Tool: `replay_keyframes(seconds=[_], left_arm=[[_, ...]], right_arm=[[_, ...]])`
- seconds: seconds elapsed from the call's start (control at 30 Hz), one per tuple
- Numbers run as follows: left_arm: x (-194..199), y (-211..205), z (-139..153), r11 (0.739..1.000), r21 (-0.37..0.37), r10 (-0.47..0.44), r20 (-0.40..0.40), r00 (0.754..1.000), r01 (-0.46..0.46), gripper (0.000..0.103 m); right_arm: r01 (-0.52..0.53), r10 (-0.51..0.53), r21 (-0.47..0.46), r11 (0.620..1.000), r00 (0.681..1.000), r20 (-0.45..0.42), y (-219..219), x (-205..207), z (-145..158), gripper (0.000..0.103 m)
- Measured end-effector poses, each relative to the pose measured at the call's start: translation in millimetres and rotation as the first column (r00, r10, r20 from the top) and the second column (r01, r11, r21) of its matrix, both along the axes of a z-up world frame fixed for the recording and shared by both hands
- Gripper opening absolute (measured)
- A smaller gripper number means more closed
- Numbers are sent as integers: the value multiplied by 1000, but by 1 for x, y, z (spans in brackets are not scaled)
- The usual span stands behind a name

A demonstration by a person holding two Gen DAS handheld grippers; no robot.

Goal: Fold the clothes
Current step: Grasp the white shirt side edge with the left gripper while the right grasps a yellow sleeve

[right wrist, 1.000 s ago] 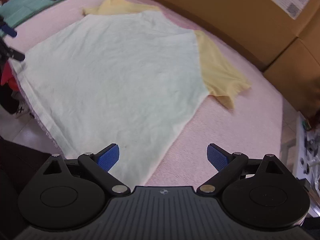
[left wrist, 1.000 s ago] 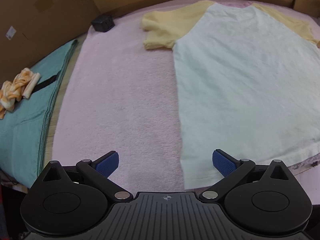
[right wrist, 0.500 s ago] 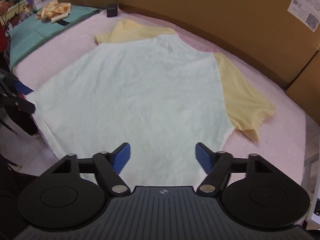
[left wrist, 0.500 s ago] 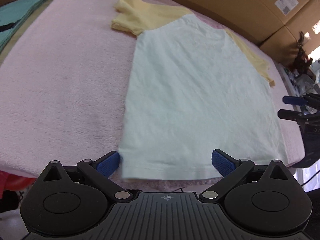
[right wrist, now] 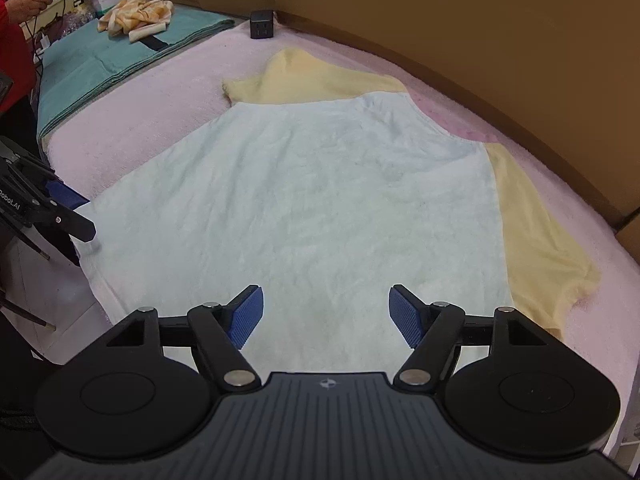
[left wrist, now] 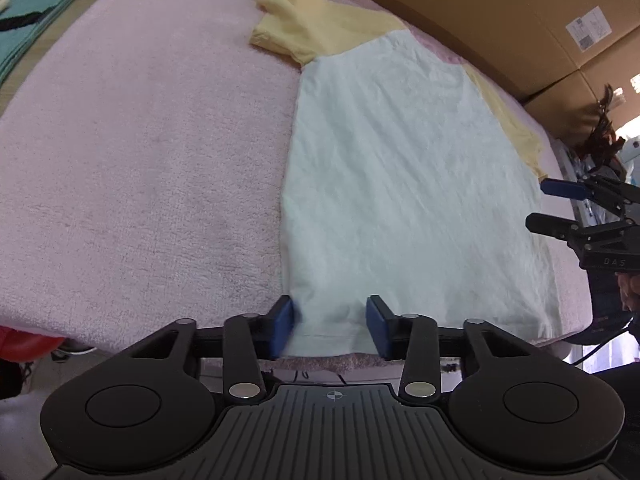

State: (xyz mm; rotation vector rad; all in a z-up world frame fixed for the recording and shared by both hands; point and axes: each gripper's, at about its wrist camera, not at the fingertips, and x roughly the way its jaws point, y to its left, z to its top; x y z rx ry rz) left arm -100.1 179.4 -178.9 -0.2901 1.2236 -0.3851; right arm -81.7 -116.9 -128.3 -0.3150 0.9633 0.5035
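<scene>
A T-shirt (left wrist: 392, 184) (right wrist: 312, 200) with a pale mint body and yellow sleeves lies flat on the pink towel (left wrist: 140, 152). My left gripper (left wrist: 331, 326) hangs over the hem's left corner. Its jaws are closing, with the flat hem between the blue pads (left wrist: 284, 326) and no pinch showing. It also shows at the left edge of the right wrist view, as the left gripper (right wrist: 76, 212). My right gripper (right wrist: 326, 316) is low over the hem nearer the right side. Its jaws are opening, with cloth only beneath them. It also appears as the right gripper (left wrist: 548, 206).
Folded teal towels (right wrist: 100, 60) carry an orange-and-white cloth (right wrist: 136, 18) at the far left. A small black cube (right wrist: 262, 24) stands at the towel's back edge. Cardboard walls (right wrist: 440, 20) close the back and right. A person's red sleeve (right wrist: 12, 60) is at the left.
The left gripper swung right onto the hem's left corner and its jaws narrowed. The right gripper moved in over the shirt; its jaws narrowed, then widened somewhat.
</scene>
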Motion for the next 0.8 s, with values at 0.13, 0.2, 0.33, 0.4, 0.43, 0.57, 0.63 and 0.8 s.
replay_keyframes(seconds=[0.13,0.2,0.33,0.4,0.43,0.57,0.63,0.8], left_arm=[[1,11,-2,999,-27,33,-30,999,-34,54],[2,13,-2,998,-33,43,-35,998,-44,57],[3,15,-3,998,-39,44,-42,998,-46,55],[4,15,-4,999,-31,42,-45,998,-44,47],[4,15,-4,999,-18,41,-45,998,-42,30],[2,16,-5,999,10,42,-41,998,-41,4],[1,15,-4,999,15,44,-35,998,-44,0],[0,12,-3,999,28,47,-30,998,-46,0]], right_arm=[[-21,21,8,1000,1000,5,10,6,2,75],[-31,31,13,999,999,5,14,9,3,75],[-54,54,21,998,999,8,24,17,2,75],[-66,66,25,998,998,14,31,21,2,75],[-73,73,27,997,997,20,34,24,3,75],[-111,109,38,993,992,60,52,39,7,73],[-133,129,37,990,987,94,64,48,9,61],[-200,194,20,980,965,177,108,74,13,9]])
